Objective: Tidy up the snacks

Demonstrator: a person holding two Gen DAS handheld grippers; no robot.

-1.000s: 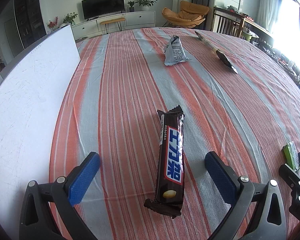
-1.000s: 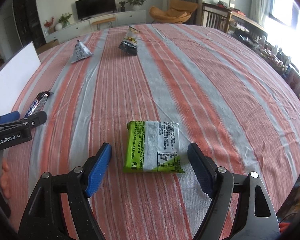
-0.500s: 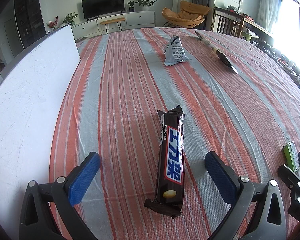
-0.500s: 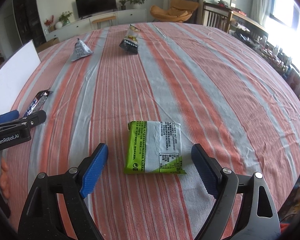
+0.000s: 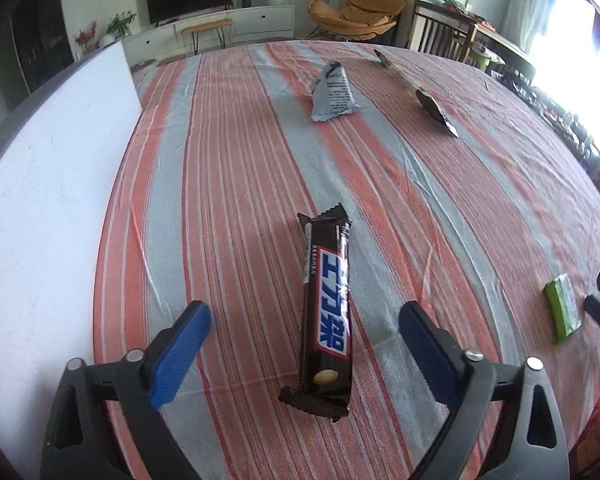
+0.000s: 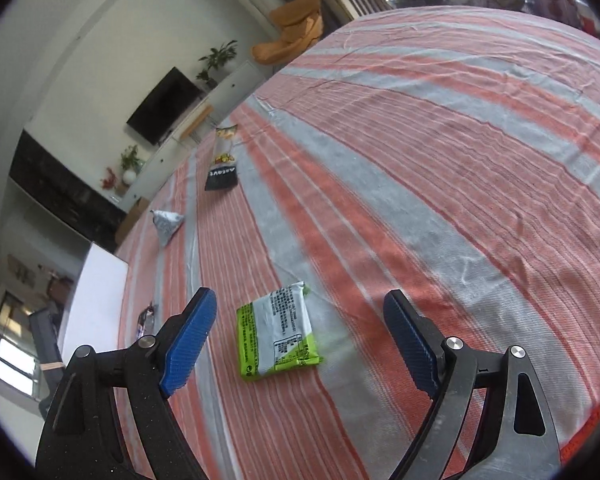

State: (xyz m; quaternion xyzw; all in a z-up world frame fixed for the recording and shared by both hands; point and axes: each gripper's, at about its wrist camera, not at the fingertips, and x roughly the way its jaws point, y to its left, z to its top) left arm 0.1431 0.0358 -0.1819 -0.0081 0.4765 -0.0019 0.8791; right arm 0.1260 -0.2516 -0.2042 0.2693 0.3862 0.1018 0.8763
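Between my left gripper's [image 5: 300, 344] blue pads lies the dark chocolate bar [image 5: 329, 312], flat on the striped tablecloth [image 5: 420, 184] and pointing away from me. The jaws are closing, but both pads stand well clear of the wrapper, so I hold nothing yet. My right gripper [image 6: 296, 340] hangs wide open, rolled to one side, over the green-and-white packet [image 6: 278, 334], which sits between its pads untouched. I judge this to be the pick-up step, with both snacks lined up and neither taken. Next, I reckon, the left jaws must come down onto the bar's narrow sides and pinch it squarely. The right needs lowering so its pads meet the packet's edges. A white board [image 5: 48, 200] lies on my left, possibly the drop-off.
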